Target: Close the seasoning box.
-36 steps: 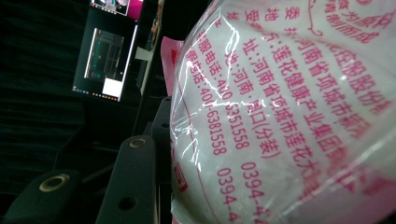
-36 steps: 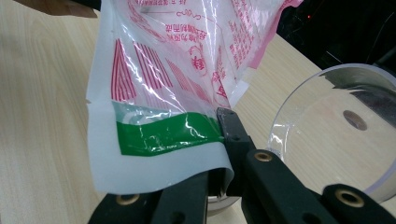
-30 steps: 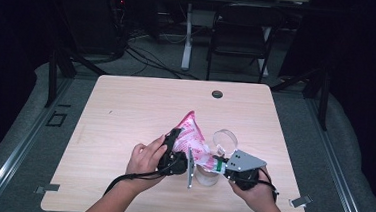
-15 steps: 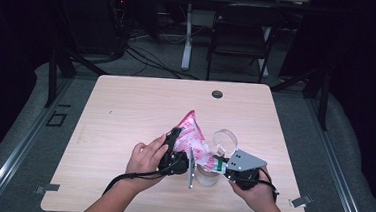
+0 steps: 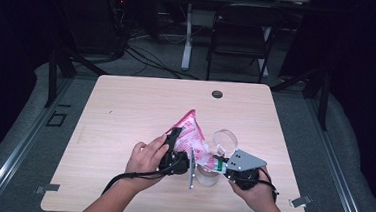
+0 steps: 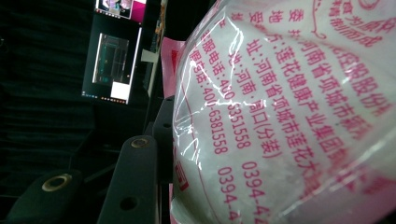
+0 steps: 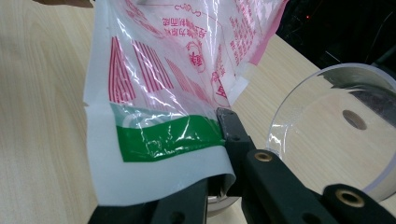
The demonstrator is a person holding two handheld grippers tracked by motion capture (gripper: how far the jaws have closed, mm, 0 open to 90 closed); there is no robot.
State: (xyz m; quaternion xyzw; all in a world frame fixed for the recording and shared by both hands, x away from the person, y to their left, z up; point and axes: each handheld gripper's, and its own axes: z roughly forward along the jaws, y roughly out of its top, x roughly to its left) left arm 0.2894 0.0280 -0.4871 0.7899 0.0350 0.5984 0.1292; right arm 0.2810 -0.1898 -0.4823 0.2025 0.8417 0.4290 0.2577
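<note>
Spreading across the middle of the high view, the pale wooden table point(image 5: 124, 131) carried everything in hand, with a small dark round fitting point(image 5: 217, 94) set into it near the far edge. A black chair point(image 5: 240, 39) stood on the floor beyond the table.

Above the near half of the table a pink-and-white printed plastic bag point(image 5: 190, 136) was held up between the two grippers, its pointed pink corner aimed toward the far side. In the left gripper view the bag point(image 6: 289, 107) bulged with a white filling and showed red printed characters and numbers. The left gripper point(image 5: 175, 155) gripped it from the left, one black jaw lying against the bag's side; the jaws stood partly apart, pinching the full body of the bag.

The right gripper point(image 5: 218, 164) held the bag's lower end. In the right gripper view its jaws point(image 7: 219, 182) were pressed together on the white sealed edge just below the green band of the bag point(image 7: 163, 135).

A clear round container point(image 5: 207, 175) stood on the table just under the bag's lower end, and a clear round lid point(image 5: 225, 138) lay just beside it, toward the far right.
</note>
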